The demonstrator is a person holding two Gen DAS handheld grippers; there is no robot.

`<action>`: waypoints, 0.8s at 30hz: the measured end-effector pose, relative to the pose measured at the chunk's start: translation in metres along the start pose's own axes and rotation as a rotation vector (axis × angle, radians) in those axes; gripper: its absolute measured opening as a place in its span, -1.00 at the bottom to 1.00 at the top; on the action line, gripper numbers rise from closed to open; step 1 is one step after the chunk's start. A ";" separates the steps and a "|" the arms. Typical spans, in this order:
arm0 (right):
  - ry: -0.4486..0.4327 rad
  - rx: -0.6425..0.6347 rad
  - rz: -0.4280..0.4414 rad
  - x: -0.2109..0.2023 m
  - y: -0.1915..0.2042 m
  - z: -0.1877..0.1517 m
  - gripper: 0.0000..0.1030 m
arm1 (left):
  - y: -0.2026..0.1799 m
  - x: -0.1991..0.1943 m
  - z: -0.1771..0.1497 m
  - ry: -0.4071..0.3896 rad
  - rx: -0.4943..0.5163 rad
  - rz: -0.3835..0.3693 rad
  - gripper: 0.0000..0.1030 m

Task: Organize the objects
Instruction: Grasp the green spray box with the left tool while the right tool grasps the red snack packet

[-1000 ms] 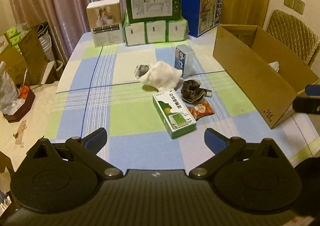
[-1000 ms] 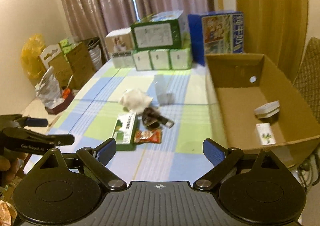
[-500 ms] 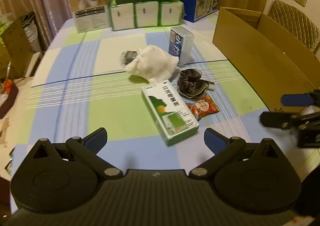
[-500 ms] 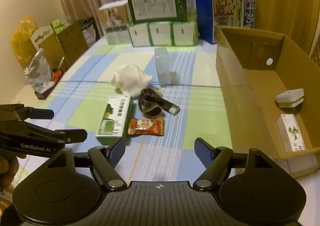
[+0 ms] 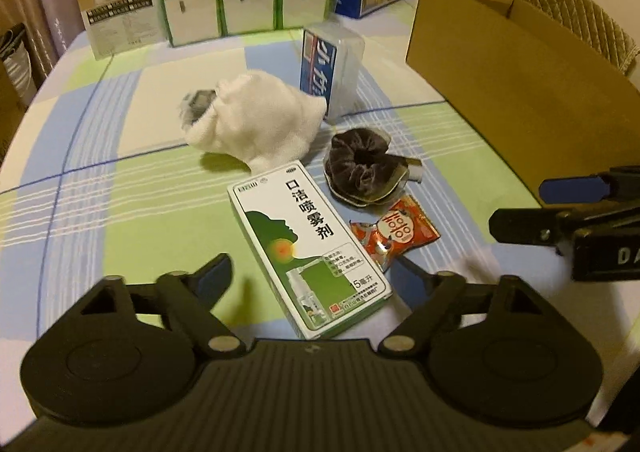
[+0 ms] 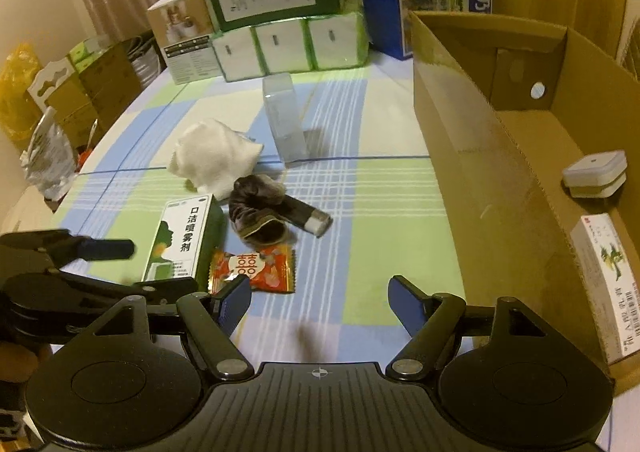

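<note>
Lying flat near the front of the checked blue, green and white cloth-covered worktop (image 5: pixel 120 187), a white and green rectangular carton with black printed characters (image 5: pixel 310 252) sits between the spread fingers of the left gripper (image 5: pixel 316 276), which grip nothing. Just right of the carton lies a red crinkled foil snack packet (image 5: pixel 394 234), and beyond that a dark brown gathered fabric scrunchie (image 5: pixel 362 167) resting on a dark flat piece with a pale end. Further back, a white soft crumpled cloth (image 5: pixel 256 123) partly covers a small grey item that cannot be identified. A clear rigid plastic box with a blue and white label (image 5: pixel 330 71) stands upright behind the cloth.

To the right, an open brown corrugated cardboard box (image 6: pixel 480 155) stands on the worktop. Inside it are a white square lidded case (image 6: pixel 594 173) and a white flat carton with green and red print (image 6: pixel 608 276), apart from each other.

Fingers of the right gripper (image 6: pixel 320 302) are also spread and empty, hovering above the worktop just short of the foil packet. Stacked printed cartons (image 6: pixel 280 3) line the far edge.
</note>
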State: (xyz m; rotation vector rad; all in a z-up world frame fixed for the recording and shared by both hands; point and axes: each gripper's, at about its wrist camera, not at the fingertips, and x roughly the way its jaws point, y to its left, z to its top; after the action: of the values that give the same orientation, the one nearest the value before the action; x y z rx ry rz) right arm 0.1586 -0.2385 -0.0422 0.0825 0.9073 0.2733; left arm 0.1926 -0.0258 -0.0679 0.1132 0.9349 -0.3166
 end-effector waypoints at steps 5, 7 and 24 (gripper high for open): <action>0.017 -0.011 0.001 0.008 0.000 -0.001 0.43 | 0.003 0.008 0.000 0.027 0.016 0.008 0.14; 0.024 -0.044 0.008 0.012 0.003 -0.002 0.43 | 0.008 0.006 -0.002 0.041 0.037 0.037 0.00; 0.061 -0.114 0.082 0.064 0.043 -0.001 0.44 | 0.051 -0.016 -0.023 0.030 -0.014 0.073 0.00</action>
State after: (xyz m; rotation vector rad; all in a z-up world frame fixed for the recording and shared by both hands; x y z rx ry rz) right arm 0.1867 -0.1797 -0.0839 0.0059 0.9486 0.4046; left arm 0.1816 0.0311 -0.0707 0.1388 0.9602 -0.2411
